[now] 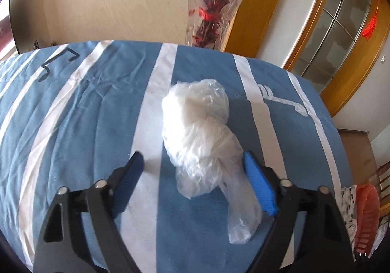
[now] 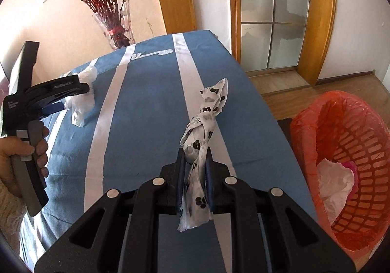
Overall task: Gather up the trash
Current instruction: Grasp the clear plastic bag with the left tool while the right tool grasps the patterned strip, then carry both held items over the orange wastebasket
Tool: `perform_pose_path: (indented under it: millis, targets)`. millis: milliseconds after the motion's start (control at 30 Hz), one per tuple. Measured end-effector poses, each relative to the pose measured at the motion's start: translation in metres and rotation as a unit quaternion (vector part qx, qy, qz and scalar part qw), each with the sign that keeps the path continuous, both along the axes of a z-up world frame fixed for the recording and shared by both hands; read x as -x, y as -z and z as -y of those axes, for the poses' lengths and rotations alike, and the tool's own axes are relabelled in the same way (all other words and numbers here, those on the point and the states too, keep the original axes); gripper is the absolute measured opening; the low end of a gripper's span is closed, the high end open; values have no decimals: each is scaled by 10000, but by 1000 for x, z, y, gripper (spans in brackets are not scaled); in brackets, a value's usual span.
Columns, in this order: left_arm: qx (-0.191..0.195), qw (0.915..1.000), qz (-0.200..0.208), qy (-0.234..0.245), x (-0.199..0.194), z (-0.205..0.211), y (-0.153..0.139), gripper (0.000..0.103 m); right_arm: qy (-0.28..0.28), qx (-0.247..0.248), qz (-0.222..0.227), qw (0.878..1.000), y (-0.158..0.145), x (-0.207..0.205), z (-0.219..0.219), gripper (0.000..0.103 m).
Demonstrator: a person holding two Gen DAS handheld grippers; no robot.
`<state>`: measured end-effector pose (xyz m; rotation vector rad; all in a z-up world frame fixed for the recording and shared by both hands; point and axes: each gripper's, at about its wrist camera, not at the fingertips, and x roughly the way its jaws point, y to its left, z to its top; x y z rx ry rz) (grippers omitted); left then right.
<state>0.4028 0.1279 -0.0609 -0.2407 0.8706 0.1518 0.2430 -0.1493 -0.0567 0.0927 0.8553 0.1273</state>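
A: L side first. What's the left gripper (image 1: 192, 163) doing?

B: Jaws spread wide, straddling the clear knotted bag (image 1: 197, 126). Bag lies on the blue striped cloth (image 1: 80, 107), w/ its long axis running roughly along the fingers, fat end away, loose tail trailing back beside the blue pad on the R finger (image 1: 258, 182). That pad looks to be touching or just beside the plastic; the L pad is apart from it. Nothing gripped yet.

A: So bag's off-centre in the gap?

B: Yep, biased twd the R finger. My read: closing as is would still catch the knot, since it sits btwn the tips.

A: Mid-table?

B: Right gripper (image 2: 195, 163) is clamped narrow on the paw-print bag (image 2: 204, 124), also knotted. Pinched at the lower twist; knot and top ear stick out fwd past the tips, tail hangs back under the jaws. From the right wrist cam it seems lifted off the cloth, but can't tell for sure.

A: And far R?

B: Orange basket (image 2: 346, 151) w/ a red liner, off the table's R edge, lower than the tabletop. Already has white crumpled stuff in it. It's to the R of the right gripper, near, so that hand is the closer one for the drop. Prob. next: swing R, over the rim, open. Left one has further to go.
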Motion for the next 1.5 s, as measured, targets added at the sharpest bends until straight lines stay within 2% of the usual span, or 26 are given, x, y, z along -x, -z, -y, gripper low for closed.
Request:
perform_pose_path:
  millis: [100,167,267,633,833,1067,1500]
  targets:
    - [-40,9999,15,127,0,5,0,57,17,-36,17,10000,0,1,1,16]
    - [19,9996,12,274,0,6,0,33,64,-113,38,9999,-1,2,4,16]
    - [119,9990,37,421,5,7,-2,16,104,-227,155,9996,-3,7,10,16]
    - [59,9973,307,658,60,10,-28,12,-52,-133,470,9988,-22,39,8,16]
    - [34,9939,488,991,94,31,-45,12,50,-157,675,9976,-41,59,20,16]
    - [-38,9857,707,1532,126,70,-62,12,191,-136,829,9963,-53,77,39,16]
    - [55,9703,791,2284,151,131,-70,12,459,-247,1007,9936,-63,98,74,16]
